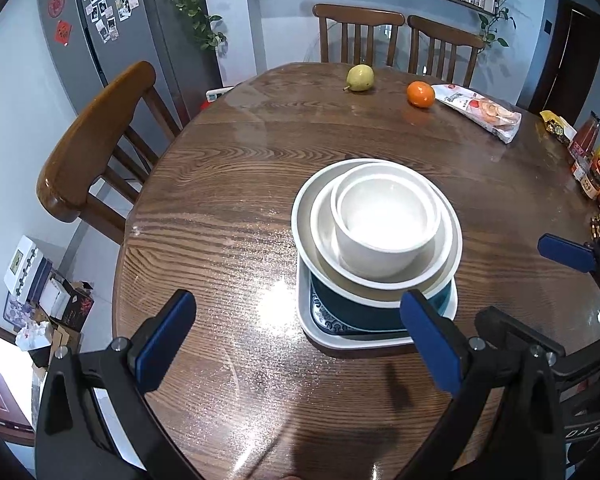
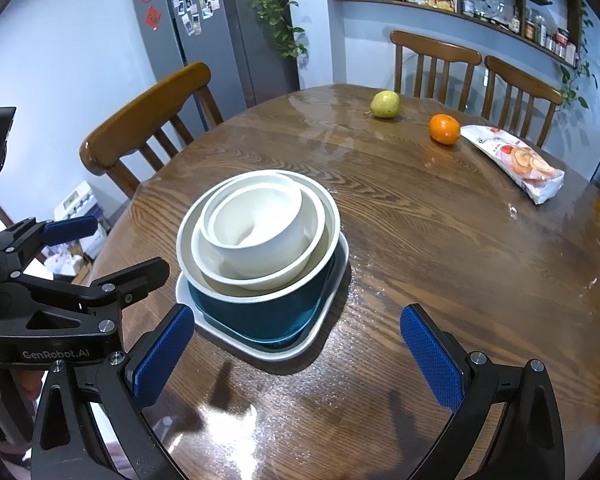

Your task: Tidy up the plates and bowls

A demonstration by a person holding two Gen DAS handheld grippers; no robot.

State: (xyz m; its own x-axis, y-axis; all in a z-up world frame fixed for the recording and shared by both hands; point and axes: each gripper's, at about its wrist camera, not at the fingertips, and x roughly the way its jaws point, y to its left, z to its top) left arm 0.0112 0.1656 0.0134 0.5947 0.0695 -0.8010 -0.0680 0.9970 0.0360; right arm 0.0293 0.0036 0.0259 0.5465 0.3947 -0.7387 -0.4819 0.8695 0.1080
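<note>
On the round wooden counter (image 1: 228, 216), seen from the left wrist, one stack of dishes sits near the front edge, just ahead of the left gripper (image 1: 300, 344), whose two blue-padded fingers stand wide apart and hold nothing. The stack counts four pieces: a white squarish plate (image 1: 320, 332) at the bottom, a teal bowl (image 1: 340, 308) in it, a wider white bowl (image 1: 324, 236) nested in that, and a small white bowl (image 1: 384, 236) on top. All open upward. The plate's long axis cannot be told. Beyond the stack, toward the far edge, lie one pear (image 1: 360, 77), one orange (image 1: 420, 94) and one snack packet (image 1: 480, 112). Three chairs ring the counter. A blue pad of the right gripper (image 1: 566, 253) shows to the right of the stack.

From the right wrist, the same stack stands left of centre: plate (image 2: 296, 344), teal bowl (image 2: 260, 312), wider white bowl (image 2: 220, 268), small white bowl (image 2: 260, 236). The right gripper (image 2: 298, 354) sits just before it, fingers spread and empty. The left gripper (image 2: 70, 228) shows left of the stack.
</note>
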